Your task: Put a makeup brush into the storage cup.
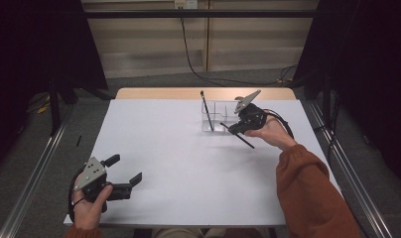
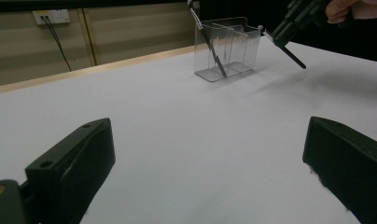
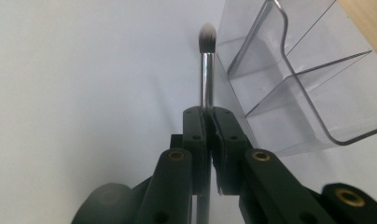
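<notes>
A clear plastic organizer with several compartments stands at the far middle of the white table. One dark brush leans upright in its left compartment. Just right of it my right gripper is shut on a second makeup brush, held slanted above the table. In the right gripper view the jaws pinch the silver ferrule, and the brush points its grey bristle tip past the organizer. At the near left corner my left gripper rests open with nothing in it; its view shows the organizer far off.
The table's wooden far edge runs just behind the organizer. A black cable hangs down the back wall. A person's orange sleeve reaches in at the right. Metal rails flank the table on both sides.
</notes>
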Available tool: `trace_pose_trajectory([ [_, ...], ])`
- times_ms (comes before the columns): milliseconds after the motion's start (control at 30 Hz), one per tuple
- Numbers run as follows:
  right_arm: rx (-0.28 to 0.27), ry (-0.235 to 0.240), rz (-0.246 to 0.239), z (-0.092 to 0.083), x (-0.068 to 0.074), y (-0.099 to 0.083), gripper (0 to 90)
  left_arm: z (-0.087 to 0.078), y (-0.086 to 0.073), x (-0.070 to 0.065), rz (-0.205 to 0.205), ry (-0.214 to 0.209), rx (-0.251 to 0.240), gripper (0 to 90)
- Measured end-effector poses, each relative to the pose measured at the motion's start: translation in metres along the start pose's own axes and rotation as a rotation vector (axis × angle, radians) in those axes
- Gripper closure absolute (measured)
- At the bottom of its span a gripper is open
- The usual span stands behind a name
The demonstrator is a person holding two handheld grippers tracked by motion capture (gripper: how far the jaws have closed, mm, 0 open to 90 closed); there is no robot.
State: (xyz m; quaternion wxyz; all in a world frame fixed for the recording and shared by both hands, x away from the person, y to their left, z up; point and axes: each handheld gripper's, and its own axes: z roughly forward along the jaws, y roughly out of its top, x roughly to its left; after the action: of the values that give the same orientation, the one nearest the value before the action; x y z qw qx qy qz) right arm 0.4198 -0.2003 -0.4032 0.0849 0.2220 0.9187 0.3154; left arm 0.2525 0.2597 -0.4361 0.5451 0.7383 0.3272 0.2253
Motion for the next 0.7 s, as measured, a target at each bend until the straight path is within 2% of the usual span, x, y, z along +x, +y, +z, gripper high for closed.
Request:
trace_pose_trajectory([
  [267,-0.109,-0.044,0.062,-0.011,-0.001,-0.007,84.6,0.0,0.0,0.0,0.001,0.003,0.002,2.3],
  [533,-0.245,-0.069,0.158,-0.016,0.0,-0.017,84.6,0.0,0.0,-0.001,-0.002,0.002,0.004,2.2],
  [700,-0.288,-0.079,0.178,-0.018,0.003,-0.02,84.5,0.0,0.0,0.0,-0.003,0.001,0.001,2.3],
])
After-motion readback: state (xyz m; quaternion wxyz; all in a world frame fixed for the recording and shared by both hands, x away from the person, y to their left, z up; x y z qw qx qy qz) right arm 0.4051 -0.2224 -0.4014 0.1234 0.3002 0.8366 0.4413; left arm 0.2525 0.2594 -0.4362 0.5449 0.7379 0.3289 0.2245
